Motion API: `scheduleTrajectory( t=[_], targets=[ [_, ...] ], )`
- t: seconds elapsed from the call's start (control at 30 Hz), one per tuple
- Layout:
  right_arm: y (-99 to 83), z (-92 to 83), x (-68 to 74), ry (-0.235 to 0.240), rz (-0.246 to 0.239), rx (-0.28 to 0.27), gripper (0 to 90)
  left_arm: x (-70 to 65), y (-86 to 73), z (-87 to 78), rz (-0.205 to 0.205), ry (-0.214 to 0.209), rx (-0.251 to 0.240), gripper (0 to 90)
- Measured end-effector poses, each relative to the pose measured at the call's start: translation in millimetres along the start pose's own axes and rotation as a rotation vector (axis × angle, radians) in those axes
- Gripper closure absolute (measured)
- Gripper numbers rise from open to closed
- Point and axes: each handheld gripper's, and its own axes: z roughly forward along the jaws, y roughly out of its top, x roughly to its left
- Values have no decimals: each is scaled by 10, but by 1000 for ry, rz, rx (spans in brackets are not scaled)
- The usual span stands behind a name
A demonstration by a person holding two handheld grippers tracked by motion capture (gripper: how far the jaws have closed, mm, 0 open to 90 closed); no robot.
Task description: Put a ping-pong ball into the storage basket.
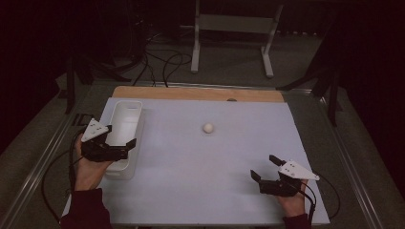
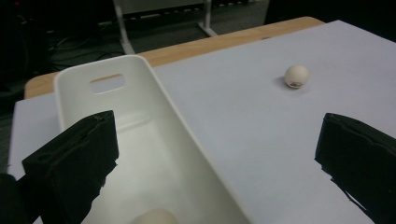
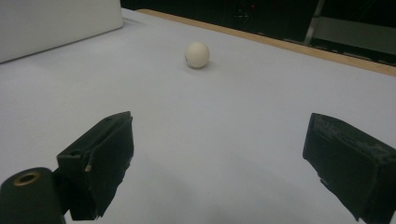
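The left gripper (image 1: pixel 119 138) is being held wide open, empty, over the white bin (image 1: pixel 125 110); the ball (image 1: pixel 208 128) is lying mid-table, ahead of the open right gripper (image 1: pixel 265 168), roughly between both.

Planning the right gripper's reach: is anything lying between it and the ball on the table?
No. In the right gripper view, only bare white table lies between the right gripper and the ball; the high view agrees.
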Motion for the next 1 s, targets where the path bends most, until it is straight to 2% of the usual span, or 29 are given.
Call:
scheduleTrajectory(
  t=[1.0],
  targets=[
    [2,1,-2,2,2,-2,85,-246,79,219,27,-51,6,0]
  ],
)
